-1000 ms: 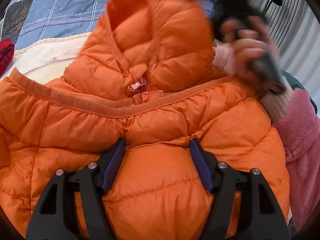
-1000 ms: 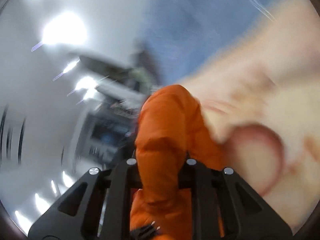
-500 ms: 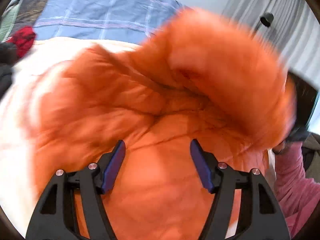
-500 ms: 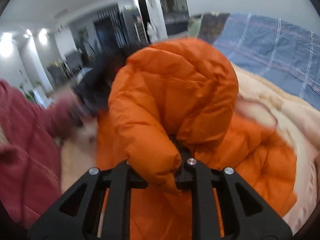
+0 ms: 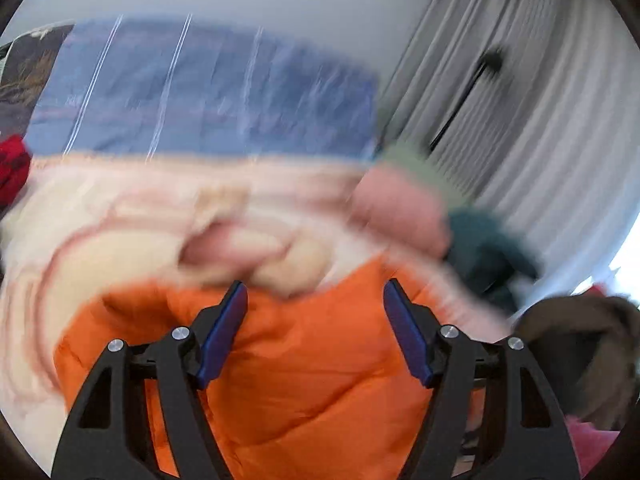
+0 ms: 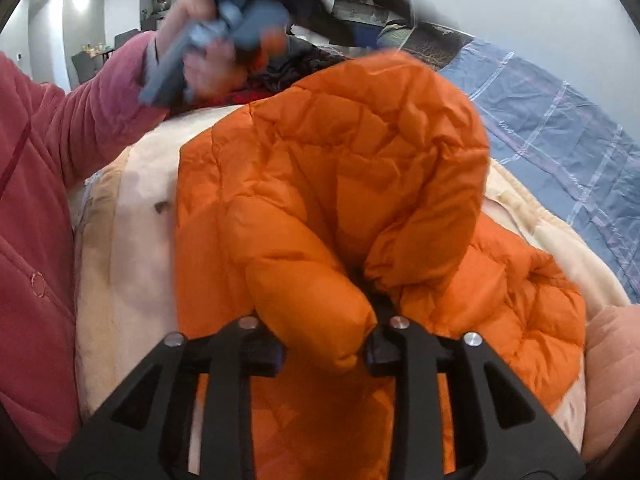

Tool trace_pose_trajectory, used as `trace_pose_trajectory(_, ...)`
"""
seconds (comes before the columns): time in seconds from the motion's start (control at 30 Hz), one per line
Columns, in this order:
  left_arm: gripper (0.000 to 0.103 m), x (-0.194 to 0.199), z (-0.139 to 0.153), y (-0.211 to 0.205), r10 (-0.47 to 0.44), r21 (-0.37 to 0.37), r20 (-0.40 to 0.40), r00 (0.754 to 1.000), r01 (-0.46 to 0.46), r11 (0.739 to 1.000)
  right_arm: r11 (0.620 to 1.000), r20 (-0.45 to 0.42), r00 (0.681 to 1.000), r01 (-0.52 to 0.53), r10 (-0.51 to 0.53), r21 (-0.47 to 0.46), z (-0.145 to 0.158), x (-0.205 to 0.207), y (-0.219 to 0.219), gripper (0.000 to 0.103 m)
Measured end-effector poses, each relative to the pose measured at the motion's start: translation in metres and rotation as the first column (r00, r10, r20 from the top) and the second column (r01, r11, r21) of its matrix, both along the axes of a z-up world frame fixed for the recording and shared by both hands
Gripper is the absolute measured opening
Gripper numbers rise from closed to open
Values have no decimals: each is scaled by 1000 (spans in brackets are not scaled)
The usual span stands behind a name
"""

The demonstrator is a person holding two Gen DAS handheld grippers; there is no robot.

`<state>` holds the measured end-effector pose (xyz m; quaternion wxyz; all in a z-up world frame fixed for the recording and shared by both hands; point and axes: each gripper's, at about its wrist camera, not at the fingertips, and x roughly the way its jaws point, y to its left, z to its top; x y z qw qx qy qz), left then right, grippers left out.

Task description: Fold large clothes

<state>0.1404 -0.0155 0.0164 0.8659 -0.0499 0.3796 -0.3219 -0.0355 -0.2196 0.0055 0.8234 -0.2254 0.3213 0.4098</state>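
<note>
The orange puffer jacket (image 6: 340, 168) lies heaped on a cream blanket (image 6: 132, 240), its hood bulging up toward the far side. My right gripper (image 6: 324, 344) has a thick fold of the jacket between its pads, which still touch it while the jaws are opening. In the blurred left wrist view, my left gripper (image 5: 315, 284) hangs above the jacket (image 5: 320, 392), jaws wide and opening a little, with nothing pinched between the blue pads (image 5: 224, 328). A hand (image 6: 200, 40) holds that gripper raised at the upper left of the right wrist view.
A blue checked quilt (image 6: 560, 140) covers the far side of the bed. Dark clothes (image 6: 296, 68) and a red garment (image 5: 12, 164) are piled at the bed's far end. A pink sleeve (image 6: 40, 180) fills the left. Grey curtains (image 5: 540, 140) and a dark green garment (image 5: 488, 248) are at the right.
My left gripper has lifted off the jacket, so more blanket and quilt show. The right gripper swung across with its fold, rolled level, and its jaws have widened.
</note>
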Motion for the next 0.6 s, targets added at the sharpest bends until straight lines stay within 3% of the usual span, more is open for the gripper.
trace_pose_trajectory(0.1, 71, -9, -29, 0, 1, 55, -64, 998, 3, 998, 997, -17, 999, 45, -44, 70, 8, -10, -24, 45)
trace_pose_trajectory(0.17, 71, -25, -47, 14, 22, 41, -107, 994, -18, 999, 985, -44, 995, 90, -84, 145, 17, -8, -42, 53)
trace_pose_trajectory(0.23, 71, -39, -63, 31, 48, 12, -164, 985, -47, 999, 951, -96, 988, 147, -125, 273, 30, -5, -65, 67)
trace_pose_trajectory(0.27, 71, -38, -70, 34, 55, 16, -178, 982, -53, 998, 923, -117, 984, 169, -137, 346, 39, -3, -75, 71)
trace_pose_trajectory(0.3, 71, -41, -72, 33, 58, 19, -178, 982, -55, 998, 862, -131, 980, 192, -147, 469, 55, -1, -88, 71)
trace_pose_trajectory(0.37, 71, -50, -75, 34, 59, 36, -157, 986, -54, 998, 771, -130, 969, 247, -212, 587, 76, 1, -94, 69)
trace_pose_trajectory(0.4, 71, -54, -76, 31, 59, 47, -149, 987, -53, 997, 716, -138, 949, 306, -285, 627, 86, 3, -93, 60)
trace_pose_trajectory(0.43, 71, -55, -78, 26, 69, 80, -127, 989, -59, 995, 689, -140, 934, 338, -328, 641, 91, 3, -85, 53)
trace_pose_trajectory(0.47, 71, -54, -80, 17, 75, 107, -105, 992, -64, 992, 682, -148, 928, 353, -341, 641, 90, 4, -71, 35)
trace_pose_trajectory(0.5, 71, -56, -81, 13, 83, 146, -71, 994, -72, 987, 684, -183, 917, 388, -355, 618, 82, 8, -55, 25)
trace_pose_trajectory(0.57, 71, -61, -83, 5, 98, 222, -7, 995, -94, 970, 724, -246, 879, 477, -409, 498, 58, 18, -28, 11)
trace_pose_trajectory(0.6, 71, -63, -84, 7, 99, 237, 12, 995, -99, 966, 751, -268, 841, 541, -470, 380, 29, 25, -9, 9)
